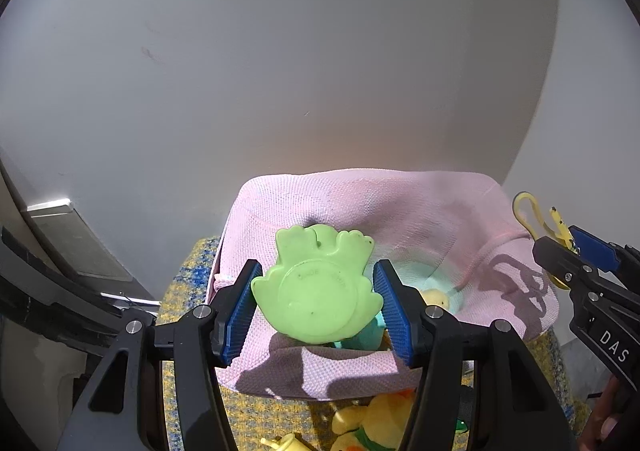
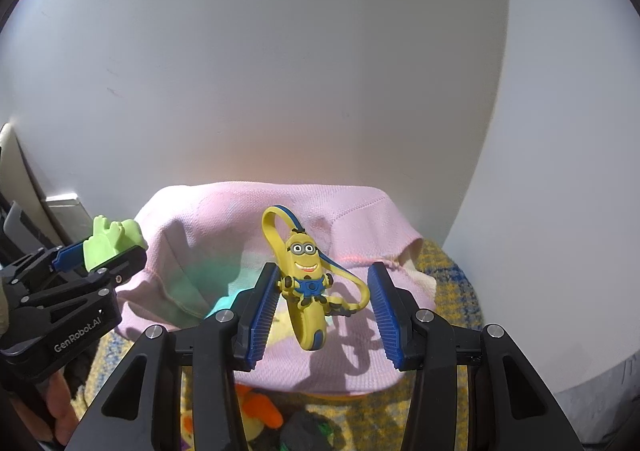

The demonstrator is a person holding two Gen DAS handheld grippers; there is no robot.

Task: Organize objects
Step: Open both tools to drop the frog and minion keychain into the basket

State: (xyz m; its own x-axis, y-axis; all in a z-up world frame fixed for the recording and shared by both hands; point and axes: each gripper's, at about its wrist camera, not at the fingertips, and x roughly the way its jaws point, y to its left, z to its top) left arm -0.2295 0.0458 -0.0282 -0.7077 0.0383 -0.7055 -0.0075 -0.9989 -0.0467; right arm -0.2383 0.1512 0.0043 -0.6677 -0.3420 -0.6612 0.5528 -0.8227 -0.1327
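Note:
My left gripper (image 1: 318, 305) is shut on a light green frog toy (image 1: 318, 287), seen from its flat underside, held above the open pink fabric basket (image 1: 400, 211). It also shows in the right wrist view (image 2: 110, 241). My right gripper (image 2: 324, 305) stands wide open over the same basket (image 2: 224, 219); a yellow Minion strap toy (image 2: 306, 279) leans against its left pad, the right pad apart from it. In the left wrist view the Minion strap (image 1: 536, 219) sticks up from the right gripper (image 1: 576, 251). A small yellow toy (image 1: 436, 297) lies inside the basket.
The basket sits on a yellow-and-blue woven mat (image 1: 188, 283) against a white wall (image 1: 280, 71). Yellow and orange plush toys (image 1: 384, 419) lie on the mat in front of the basket, also seen in the right wrist view (image 2: 260, 411). A dark toy (image 2: 308, 431) lies beside them.

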